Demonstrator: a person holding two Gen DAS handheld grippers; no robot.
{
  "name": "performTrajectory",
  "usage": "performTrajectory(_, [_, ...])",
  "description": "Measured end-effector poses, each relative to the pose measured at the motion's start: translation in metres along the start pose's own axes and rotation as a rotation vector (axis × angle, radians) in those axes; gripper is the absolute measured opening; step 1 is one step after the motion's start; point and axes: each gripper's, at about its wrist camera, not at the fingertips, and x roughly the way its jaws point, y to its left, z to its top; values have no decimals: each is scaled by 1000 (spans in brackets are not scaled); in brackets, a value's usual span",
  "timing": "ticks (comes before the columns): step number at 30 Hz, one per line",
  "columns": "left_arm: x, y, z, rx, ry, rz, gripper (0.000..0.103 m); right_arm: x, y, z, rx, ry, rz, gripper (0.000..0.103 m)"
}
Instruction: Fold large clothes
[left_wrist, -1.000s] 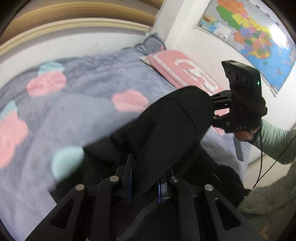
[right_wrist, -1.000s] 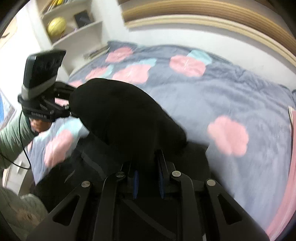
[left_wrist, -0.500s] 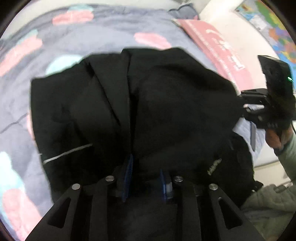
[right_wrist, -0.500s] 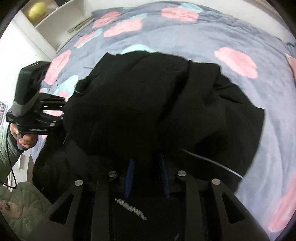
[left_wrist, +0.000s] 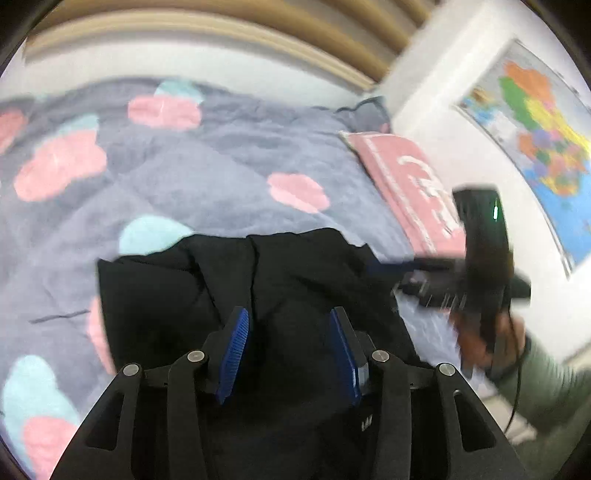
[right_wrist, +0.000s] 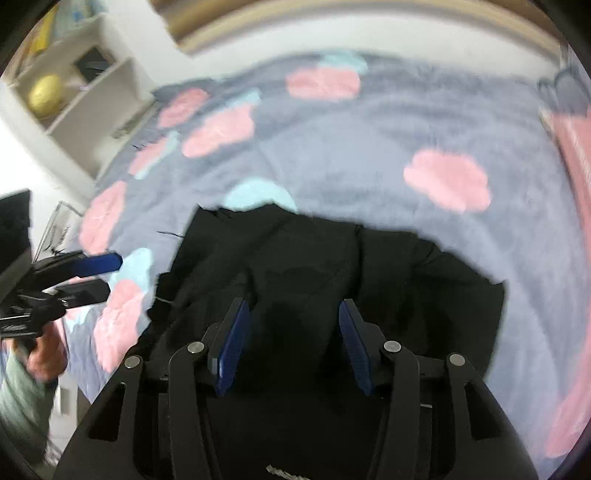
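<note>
Both grippers, left gripper (left_wrist: 288, 347) and right gripper (right_wrist: 295, 341), jaws spread, holding nothing. Black garment (left_wrist: 295, 280) lies folded on the bed's (left_wrist: 221, 177) near edge. Next: regrip outer edges evenly, keep layers aligned.

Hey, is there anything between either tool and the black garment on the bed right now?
Nothing visible. The black garment lies on the quilt directly ahead of the open left tool and the open right tool; only bare fabric shows between their blue pads.
</note>
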Motion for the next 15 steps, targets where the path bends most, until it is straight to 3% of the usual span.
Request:
performTrajectory(5, [85, 5, -28, -97, 185, -13, 47, 59, -17, -54, 41, 140, -33, 54])
performTrajectory(8, [128, 11, -67, -70, 278, 109, 47, 74, -26, -79, 64, 121, -29, 54])
performTrajectory(12, [127, 16, -69, -126, 263, 94, 47, 76, -21, -85, 50, 106, -64, 54])
performTrajectory(15, [105, 5, -65, -89, 236, 75, 47, 59, -17, -85, 52, 114, -44, 55])
